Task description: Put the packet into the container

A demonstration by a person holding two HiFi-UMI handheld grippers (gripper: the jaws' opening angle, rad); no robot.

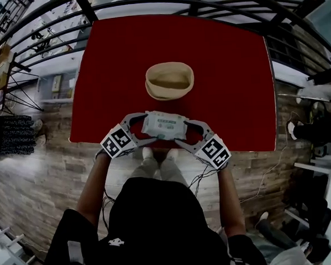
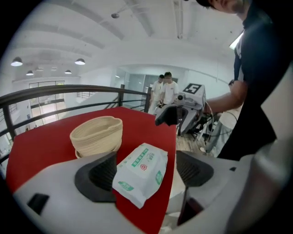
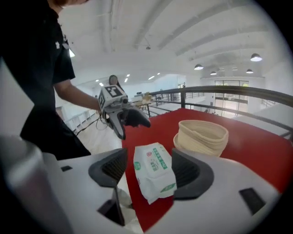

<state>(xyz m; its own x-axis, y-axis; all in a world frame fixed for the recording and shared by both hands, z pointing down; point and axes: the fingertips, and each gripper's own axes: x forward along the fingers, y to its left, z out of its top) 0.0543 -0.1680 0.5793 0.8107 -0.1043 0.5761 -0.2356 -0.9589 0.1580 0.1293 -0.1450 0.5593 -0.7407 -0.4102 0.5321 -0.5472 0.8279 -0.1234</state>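
Note:
A white packet [image 1: 164, 125] with green print lies flat on the red table [image 1: 223, 71], close to its near edge. Beyond it, toward the table's middle, stands a beige woven container [image 1: 169, 81], which looks empty. My left gripper [image 1: 145, 127] is at the packet's left end and my right gripper [image 1: 185, 132] at its right end. In the left gripper view the packet [image 2: 142, 171] lies between the pads, beside the left pad [image 2: 103, 176], with a gap to the other. In the right gripper view the packet [image 3: 154, 171] lies near the right pad [image 3: 187, 171]. Both grippers are open.
The table's near edge [image 1: 155, 139] runs just under the grippers, with wood floor [image 1: 46, 180] below. A black railing [image 1: 44, 30] curves round the table's far side. People [image 2: 165, 91] stand far off behind the table.

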